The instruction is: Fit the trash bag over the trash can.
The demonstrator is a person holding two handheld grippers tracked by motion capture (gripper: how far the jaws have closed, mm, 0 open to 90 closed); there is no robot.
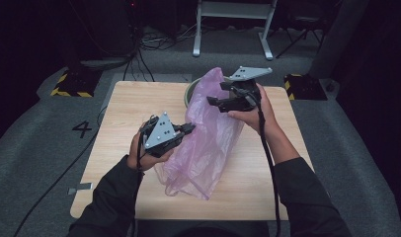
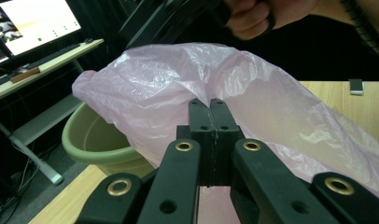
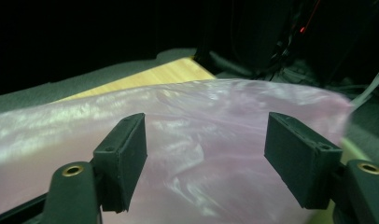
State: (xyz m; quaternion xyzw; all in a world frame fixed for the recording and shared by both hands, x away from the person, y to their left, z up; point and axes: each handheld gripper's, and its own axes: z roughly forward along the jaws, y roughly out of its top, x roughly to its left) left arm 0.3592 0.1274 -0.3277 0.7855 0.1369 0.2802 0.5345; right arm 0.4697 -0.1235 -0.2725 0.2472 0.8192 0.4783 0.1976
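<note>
A thin pink plastic bag (image 1: 208, 143) lies crumpled across the middle of the wooden table (image 1: 134, 98), with its far end draped over a pale green basin (image 1: 190, 94). My left gripper (image 1: 190, 128) is at the bag's left side. In the left gripper view its jaws (image 2: 210, 105) are pressed together, pinching a fold of the bag (image 2: 281, 107) in front of the basin (image 2: 92, 140). My right gripper (image 1: 216, 95) hangs over the bag's upper end above the basin. Its jaws (image 3: 206, 130) stand wide apart, with the bag (image 3: 201, 154) below them and untouched.
The table stands on grey carpet. Yellow-and-black striped blocks (image 1: 72, 84) sit off both far corners, and white desk legs (image 1: 233, 29) stand behind. Cables run over the floor at left. A lit monitor (image 2: 29, 23) sits on a side desk.
</note>
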